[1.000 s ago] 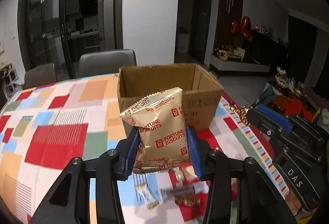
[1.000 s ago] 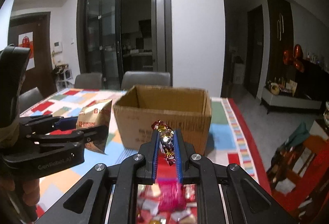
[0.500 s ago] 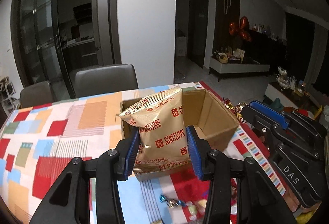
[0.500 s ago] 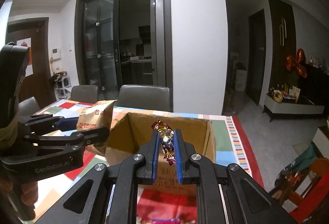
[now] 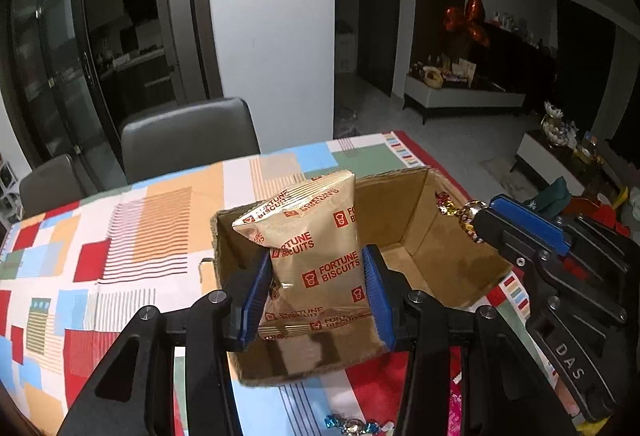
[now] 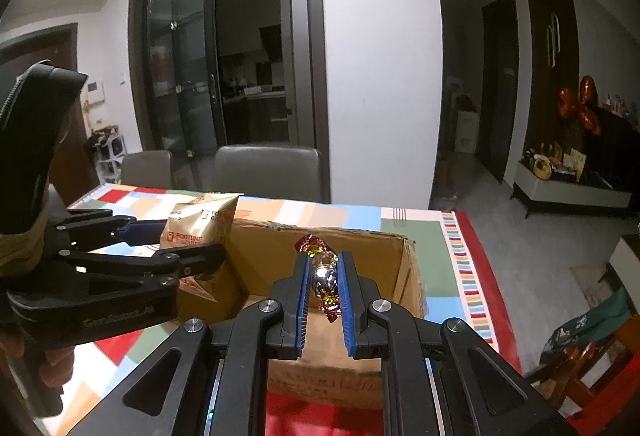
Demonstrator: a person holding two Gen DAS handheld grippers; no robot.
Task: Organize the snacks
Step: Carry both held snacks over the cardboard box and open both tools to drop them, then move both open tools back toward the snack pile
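My left gripper (image 5: 316,276) is shut on a tan Fortune Biscuits packet (image 5: 316,248) and holds it upright over the left part of the open cardboard box (image 5: 420,232). My right gripper (image 6: 324,278) is shut on a foil-wrapped candy (image 6: 323,276) and holds it over the box (image 6: 408,276), at its right side. In the left wrist view the right gripper (image 5: 472,218) enters from the right with the candy (image 5: 452,206) over the box's right wall. In the right wrist view the left gripper (image 6: 176,244) and packet (image 6: 200,224) are at the left.
The box stands on a table with a colourful patchwork cloth (image 5: 120,236). Loose wrapped candies (image 5: 352,426) lie on the cloth in front of the box. Grey chairs (image 5: 188,136) stand behind the table. The table's right edge (image 6: 472,276) is near the box.
Both grippers have moved up and forward, from in front of the box to over its opening, each still holding its snack.
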